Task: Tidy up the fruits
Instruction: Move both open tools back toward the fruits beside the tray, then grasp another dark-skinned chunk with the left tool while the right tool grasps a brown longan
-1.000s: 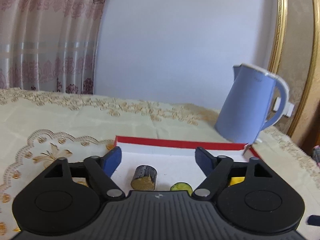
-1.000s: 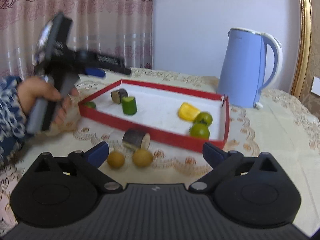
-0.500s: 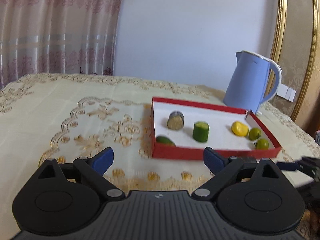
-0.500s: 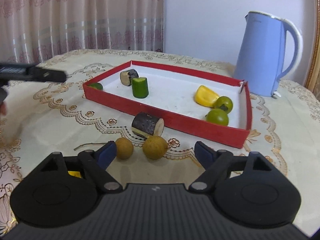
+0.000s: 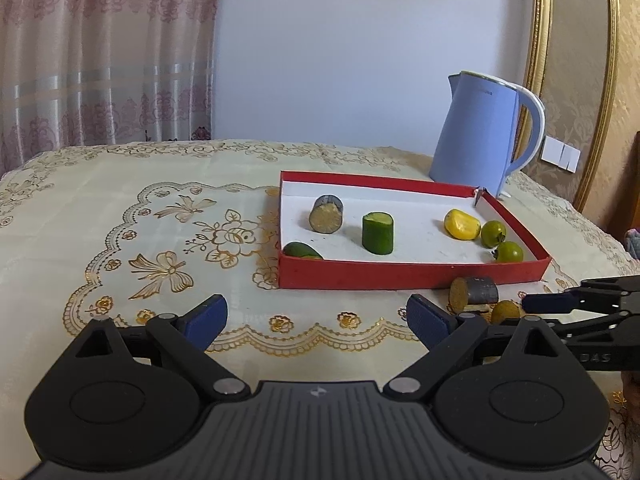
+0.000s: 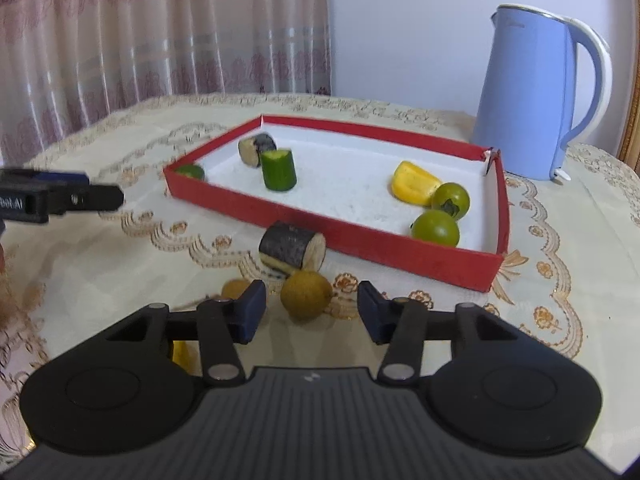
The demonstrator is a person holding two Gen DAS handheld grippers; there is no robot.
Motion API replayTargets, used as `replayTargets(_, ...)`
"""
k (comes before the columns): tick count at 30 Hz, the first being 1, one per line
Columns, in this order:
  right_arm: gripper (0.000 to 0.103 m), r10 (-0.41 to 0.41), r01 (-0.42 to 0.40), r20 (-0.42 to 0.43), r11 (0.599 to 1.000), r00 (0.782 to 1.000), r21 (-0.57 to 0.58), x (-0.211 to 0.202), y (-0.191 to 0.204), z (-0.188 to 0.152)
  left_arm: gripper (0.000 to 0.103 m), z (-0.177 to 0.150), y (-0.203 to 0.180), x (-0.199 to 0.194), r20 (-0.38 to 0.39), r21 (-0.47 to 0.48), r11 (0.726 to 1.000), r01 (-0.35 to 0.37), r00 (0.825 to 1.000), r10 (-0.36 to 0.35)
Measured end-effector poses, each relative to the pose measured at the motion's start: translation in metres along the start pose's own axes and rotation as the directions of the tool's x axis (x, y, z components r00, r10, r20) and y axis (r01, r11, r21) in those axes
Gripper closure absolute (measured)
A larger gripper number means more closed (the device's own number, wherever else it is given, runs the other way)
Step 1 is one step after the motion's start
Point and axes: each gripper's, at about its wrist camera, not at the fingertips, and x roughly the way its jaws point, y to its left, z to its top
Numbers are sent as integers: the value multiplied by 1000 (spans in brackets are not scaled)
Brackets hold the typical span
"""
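Observation:
A red tray [image 5: 408,276] [image 6: 360,236] holds a dark cut piece [image 5: 327,219], a green cucumber piece [image 5: 377,233] [image 6: 279,169], a yellow piece [image 5: 461,224] [image 6: 414,188] and two green fruits [image 6: 450,200]. In front of it lie a dark log-like piece [image 6: 292,250] [image 5: 474,294] and two brown round fruits. My right gripper [image 6: 310,312] is open, its fingers on either side of one brown fruit [image 6: 306,298]. My left gripper [image 5: 316,320] is open and empty, back from the tray.
A blue kettle [image 5: 480,136] [image 6: 536,92] stands behind the tray's right end. A cream embroidered cloth [image 5: 140,220] covers the table. Curtains hang at the back left. The left gripper's tip [image 6: 60,198] shows at the right wrist view's left edge.
My left gripper has pulled back from the tray. My right gripper has moved down and forward to the brown fruit, and its fingers have narrowed around it.

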Motion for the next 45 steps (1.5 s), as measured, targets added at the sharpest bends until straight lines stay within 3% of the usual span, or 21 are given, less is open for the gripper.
replayTargets(2, 72, -10, 10, -9, 1000, 1000, -8, 5, 1, 1, 6, 0, -2, 0, -3, 6, 1000, 1, 1000, -1)
replayTargets(6, 73, -2, 2, -35, 1000, 999, -20, 14, 5, 2, 6, -1, -2, 0, -6, 6, 1000, 2, 1000, -2)
replayTargets(14, 74, -7, 6, 25, 1000, 1000, 16, 1, -2, -3, 6, 1, -17, 6, -10, 16, 1000, 11, 1000, -11)
replayTargets(21, 74, -15, 8, 71, 995, 997, 103, -21, -27, -23, 6, -3, -76, 5, 37, 84, 994, 73, 996, -76)
replayTargets(25, 74, -21, 12, 84, 994, 996, 112, -30, -38, -30, 6, -5, -113, 18, 37, 148, 987, 66, 997, -73)
replayTargets(29, 74, -23, 14, 85, 994, 996, 109, -36, -48, -38, 6, -3, -127, 33, 27, 131, 989, 67, 997, -72)
replayTargets(35, 74, 16, -28, 89, 991, 996, 129, -37, -54, -42, 7, 1, -134, 67, -47, 110, 993, 32, 999, -27)
replayTargets(36, 74, 22, -34, 89, 990, 996, 135, -36, -55, -42, 9, 1, -134, 70, -51, 108, 994, 30, 998, -25)
replayTargets(38, 74, 33, -46, 86, 988, 996, 149, -35, -58, -43, 26, 1, -136, 77, -69, 108, 994, 31, 997, -23)
replayTargets(39, 74, 37, -50, 85, 987, 996, 154, -35, -59, -43, 43, 2, -136, 81, -86, 106, 994, 38, 996, -28)
replayTargets(40, 74, 42, -55, 85, 986, 995, 159, -34, -59, -43, 49, 1, -136, 84, -104, 104, 994, 44, 994, -33)
replayTargets(45, 74, 54, -68, 86, 983, 995, 170, -34, -61, -44, 49, -1, -140, 91, -123, 115, 993, 38, 992, -24)
